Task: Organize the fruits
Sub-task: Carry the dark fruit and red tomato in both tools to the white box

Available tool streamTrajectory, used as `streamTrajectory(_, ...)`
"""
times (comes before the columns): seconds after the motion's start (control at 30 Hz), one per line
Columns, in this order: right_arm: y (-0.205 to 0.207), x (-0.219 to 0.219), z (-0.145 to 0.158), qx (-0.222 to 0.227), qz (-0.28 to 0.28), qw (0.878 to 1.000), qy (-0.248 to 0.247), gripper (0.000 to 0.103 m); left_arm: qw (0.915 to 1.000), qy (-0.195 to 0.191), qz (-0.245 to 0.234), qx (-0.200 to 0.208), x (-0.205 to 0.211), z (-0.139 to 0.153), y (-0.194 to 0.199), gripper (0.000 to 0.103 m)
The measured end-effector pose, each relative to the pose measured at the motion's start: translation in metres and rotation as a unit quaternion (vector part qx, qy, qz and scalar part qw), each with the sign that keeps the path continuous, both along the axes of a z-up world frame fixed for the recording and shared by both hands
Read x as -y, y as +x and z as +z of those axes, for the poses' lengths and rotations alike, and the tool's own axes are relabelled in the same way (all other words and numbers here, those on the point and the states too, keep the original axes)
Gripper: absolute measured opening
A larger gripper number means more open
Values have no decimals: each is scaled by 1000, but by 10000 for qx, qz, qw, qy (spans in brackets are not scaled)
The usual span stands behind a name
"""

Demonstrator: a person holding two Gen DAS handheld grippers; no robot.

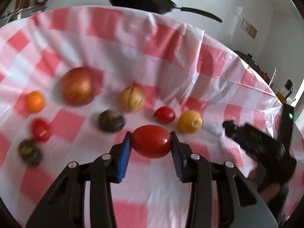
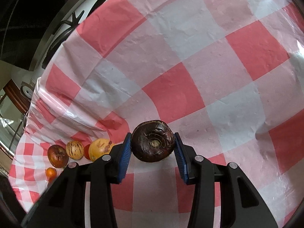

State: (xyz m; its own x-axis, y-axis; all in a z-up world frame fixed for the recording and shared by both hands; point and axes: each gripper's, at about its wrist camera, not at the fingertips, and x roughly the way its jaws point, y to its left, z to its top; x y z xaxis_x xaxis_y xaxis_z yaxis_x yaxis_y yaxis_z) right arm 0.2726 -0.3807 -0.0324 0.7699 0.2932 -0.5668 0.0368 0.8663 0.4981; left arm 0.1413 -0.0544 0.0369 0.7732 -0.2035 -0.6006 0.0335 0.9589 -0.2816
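Your left gripper [image 1: 151, 141] clamps an oval red tomato [image 1: 151, 141], long axis crosswise, above the red-and-white checked plastic tablecloth [image 1: 133, 43]. Your right gripper [image 2: 153, 141] clamps a dark brown round fruit [image 2: 153, 141] above it.

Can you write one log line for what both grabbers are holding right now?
left gripper: shut on oval red tomato | right gripper: shut on round dark-brown fruit | surface: red-and-white checked cloth
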Motion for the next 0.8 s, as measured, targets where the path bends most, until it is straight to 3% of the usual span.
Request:
streamTrajectory(0.13,-21,4,10,345,-85,9993,-75,43,9996,194,134,149,-10,0,-41,40)
streamTrajectory(0.3,-78,-10,17,418,42,9991,-99,43,9989,256,262,300,-37,5,-84,40)
streamTrajectory(0.57,-184,-76,21,404,945,9937,-436,43,9975,331,504,380,-66,9,-124,40)
streamTrajectory(0.8,-254,-141,24,547,1654,9826,-647,43,9974,131,640,300,-98,4,-174,40)
